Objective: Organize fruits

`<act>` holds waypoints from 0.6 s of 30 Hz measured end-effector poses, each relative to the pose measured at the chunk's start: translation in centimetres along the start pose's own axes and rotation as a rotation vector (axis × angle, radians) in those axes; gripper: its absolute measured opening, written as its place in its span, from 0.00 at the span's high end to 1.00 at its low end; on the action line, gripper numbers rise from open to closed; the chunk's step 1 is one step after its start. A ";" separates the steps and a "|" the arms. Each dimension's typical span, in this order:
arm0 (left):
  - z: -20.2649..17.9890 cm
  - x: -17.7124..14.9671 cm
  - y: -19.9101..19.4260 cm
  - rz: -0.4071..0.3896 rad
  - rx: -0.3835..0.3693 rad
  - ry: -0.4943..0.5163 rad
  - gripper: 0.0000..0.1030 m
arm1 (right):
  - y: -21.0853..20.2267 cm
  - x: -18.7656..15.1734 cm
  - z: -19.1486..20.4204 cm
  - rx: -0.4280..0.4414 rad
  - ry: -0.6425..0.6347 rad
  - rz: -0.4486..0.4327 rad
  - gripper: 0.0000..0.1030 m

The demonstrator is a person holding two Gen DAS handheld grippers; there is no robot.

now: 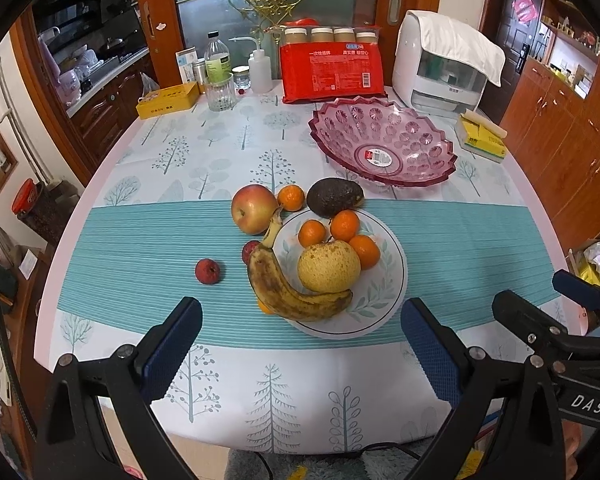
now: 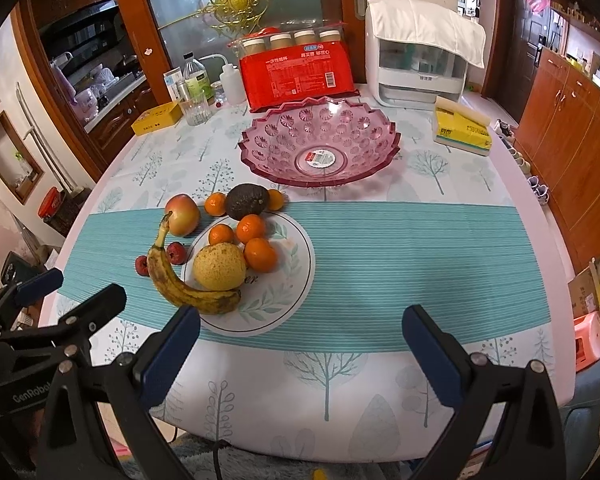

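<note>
Both grippers are held low at the near edge of the bench, the left gripper (image 1: 300, 344) and the right gripper (image 2: 300, 344) each with jaws spread wide and nothing between them. Just beyond them the fruit is gathered on and around a white plate (image 1: 384, 300): a spotted banana (image 1: 292, 288) lies across its near-left rim, a yellow pear (image 1: 328, 266) sits beside it, and three tangerines (image 1: 345, 225) are clustered behind. An apple (image 1: 254, 209), an avocado (image 1: 334, 197) and two lychees (image 1: 208, 271) rest off the plate on the striped cloth. The pink bowl (image 1: 384, 140), judged to be the destination, stands empty further back, well apart from the plate. No fruit has yet been moved. A first grasp is best made on an outlying, firm piece such as the apple; the soft banana is better gripped gently near its middle.
</note>
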State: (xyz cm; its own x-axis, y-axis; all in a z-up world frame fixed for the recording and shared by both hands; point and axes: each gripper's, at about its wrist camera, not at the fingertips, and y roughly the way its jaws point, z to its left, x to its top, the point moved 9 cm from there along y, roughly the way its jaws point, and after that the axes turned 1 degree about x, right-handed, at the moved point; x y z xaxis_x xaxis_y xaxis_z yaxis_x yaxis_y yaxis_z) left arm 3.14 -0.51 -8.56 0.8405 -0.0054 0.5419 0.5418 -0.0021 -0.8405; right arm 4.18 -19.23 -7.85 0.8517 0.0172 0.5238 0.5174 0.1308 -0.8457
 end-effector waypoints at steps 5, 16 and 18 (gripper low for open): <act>-0.1 0.1 0.0 -0.003 0.001 0.007 0.04 | 0.1 0.2 -0.1 0.023 0.007 -0.005 0.01; 0.1 -0.2 1.8 0.045 0.008 0.012 0.04 | 2.0 0.0 -0.2 0.034 0.008 0.044 0.01; 0.3 -0.4 2.3 0.057 0.007 0.008 0.04 | 2.5 -0.2 -0.1 0.037 0.007 0.057 0.01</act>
State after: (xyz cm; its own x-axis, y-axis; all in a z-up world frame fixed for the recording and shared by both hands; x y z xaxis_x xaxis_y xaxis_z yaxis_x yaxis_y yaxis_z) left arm 4.07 -0.27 -10.69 0.8701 -0.0137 0.4927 0.4928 0.0056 -0.8701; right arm 5.31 -19.01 -10.03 0.8802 0.0183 0.4742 0.4650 0.1666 -0.8695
